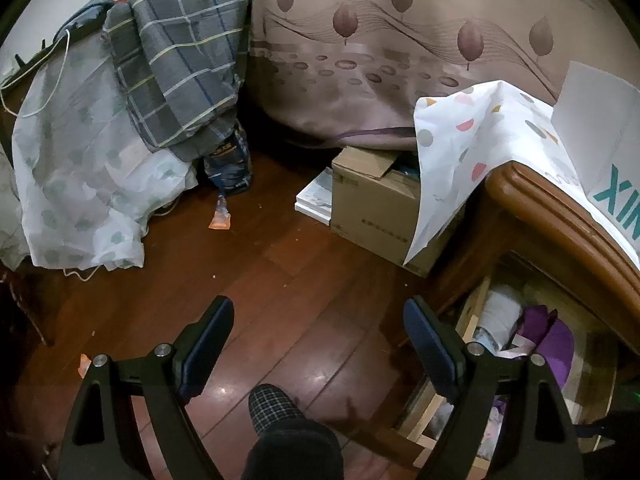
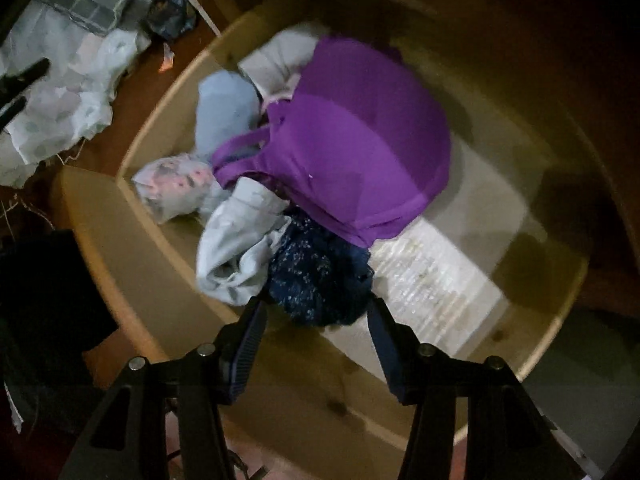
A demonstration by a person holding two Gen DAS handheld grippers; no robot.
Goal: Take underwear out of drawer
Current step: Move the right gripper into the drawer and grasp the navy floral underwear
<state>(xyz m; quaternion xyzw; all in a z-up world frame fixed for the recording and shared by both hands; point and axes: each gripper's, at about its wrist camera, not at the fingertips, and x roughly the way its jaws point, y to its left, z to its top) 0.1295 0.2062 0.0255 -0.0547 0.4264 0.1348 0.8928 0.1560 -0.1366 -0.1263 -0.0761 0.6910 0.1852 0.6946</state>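
1. Left gripper [image 1: 318, 330]: jaws spread wide, holding nothing, at lower centre of its frame over the wooden floor [image 1: 280, 280].
2. Right gripper [image 2: 316, 320]: jaws apart, empty, just above the dark blue speckled underwear [image 2: 320, 276].
3. Drawer [image 2: 132, 220]: open; purple garment [image 2: 352, 140] at frame centre, underwear below it.

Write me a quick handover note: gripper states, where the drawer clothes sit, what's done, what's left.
Left gripper: open, empty, over the wooden floor beside the open drawer.
Right gripper: open, empty, poised above the drawer, nearest the dark blue speckled garment.
Also inside: purple garment, pale grey garment, light blue roll.
Done: drawer open.
Left: grasp underwear and lift it out; nothing removed yet.
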